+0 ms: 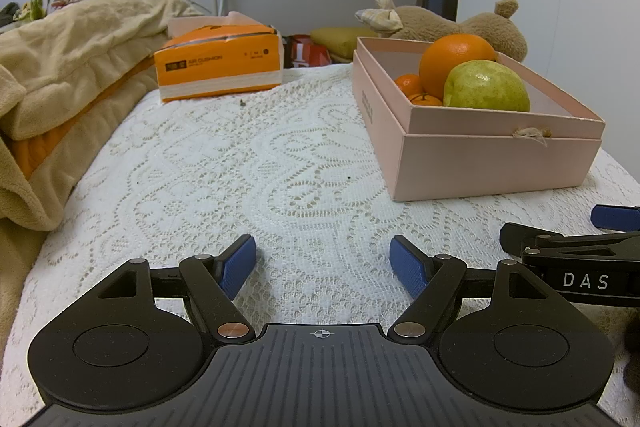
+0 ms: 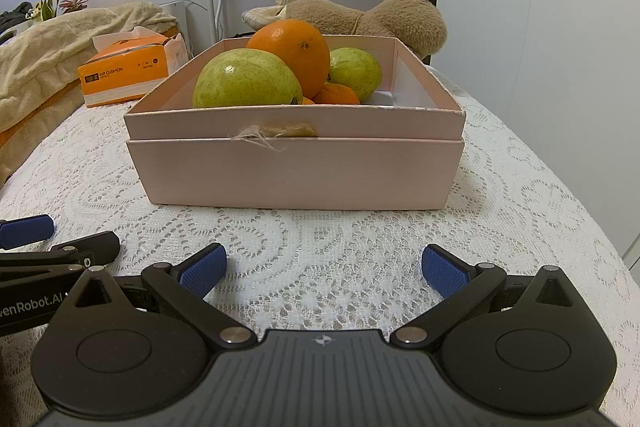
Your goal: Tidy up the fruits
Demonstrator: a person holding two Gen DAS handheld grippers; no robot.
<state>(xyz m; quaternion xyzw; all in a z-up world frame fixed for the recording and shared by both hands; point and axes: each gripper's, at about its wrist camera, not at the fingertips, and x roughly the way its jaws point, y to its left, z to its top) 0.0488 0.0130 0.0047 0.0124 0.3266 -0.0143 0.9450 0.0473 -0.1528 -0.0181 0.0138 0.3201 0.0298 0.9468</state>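
I have both grippers low over the white lace cloth [image 1: 248,163], side by side. My left gripper [image 1: 322,265] has its jaws spread wide with nothing between them, and my right gripper [image 2: 324,271] is the same: wide, empty, aimed straight at the near wall of the pink box [image 2: 296,171].

The fruit all sits inside that box, which rests in its own upturned lid on the cloth. From my right wrist view the near pear [image 2: 248,79] lies on its side at the front left, its long axis running roughly left to right along the front wall. The large orange [image 2: 292,51] rides above it, toward the middle. A second pear [image 2: 356,69] lies behind to the right; I cannot tell which way it points. Small mandarins [image 2: 336,95] are tucked low between them.

Beyond the box lie a plush toy [image 2: 384,17], an orange tissue pack [image 2: 124,71] and a beige blanket [image 1: 68,51].
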